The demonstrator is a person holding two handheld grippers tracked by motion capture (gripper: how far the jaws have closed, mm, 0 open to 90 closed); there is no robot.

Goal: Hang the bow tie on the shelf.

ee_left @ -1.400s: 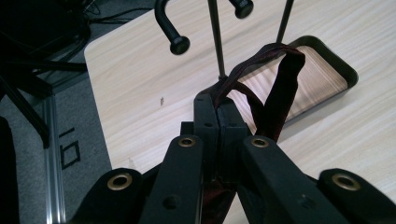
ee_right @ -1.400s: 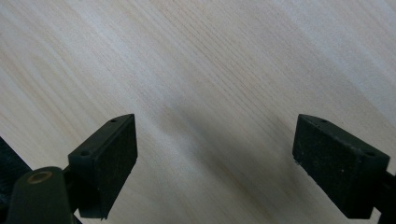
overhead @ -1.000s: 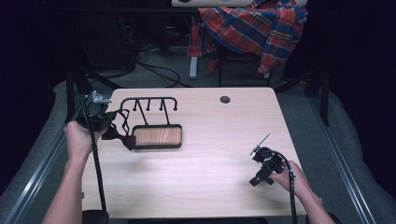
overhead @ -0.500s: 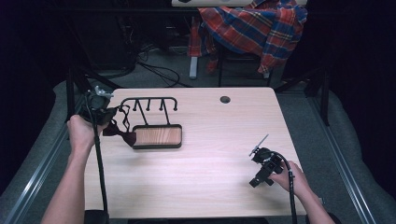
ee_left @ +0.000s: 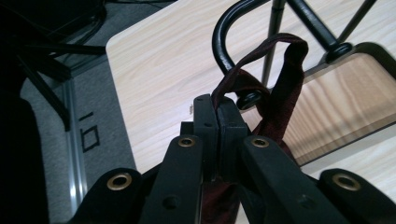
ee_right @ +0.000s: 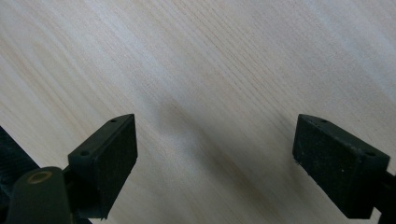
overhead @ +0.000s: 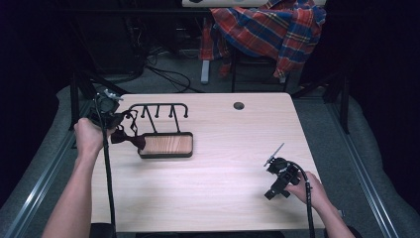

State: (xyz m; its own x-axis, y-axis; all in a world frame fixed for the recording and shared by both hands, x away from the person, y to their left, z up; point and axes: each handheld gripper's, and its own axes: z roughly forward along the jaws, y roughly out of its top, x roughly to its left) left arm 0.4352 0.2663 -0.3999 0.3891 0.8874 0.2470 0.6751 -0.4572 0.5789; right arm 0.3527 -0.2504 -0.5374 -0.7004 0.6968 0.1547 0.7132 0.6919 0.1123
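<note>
i'm hanging the dark red strap (ee_left: 280, 88) on the rack (overhead: 159, 110): my left gripper (ee_left: 217, 109) pinches it at the rack's left hook. next, release gently. my right gripper (ee_right: 215, 154) rests wide apart, far right of the rack.

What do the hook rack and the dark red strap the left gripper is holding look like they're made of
Hook rack: likely black-coated metal rod, smooth with a slight sheen, on a base with visible wood grain. Dark red strap: looks like woven fabric, matte and limp, folding where the left gripper pinches it.
</note>
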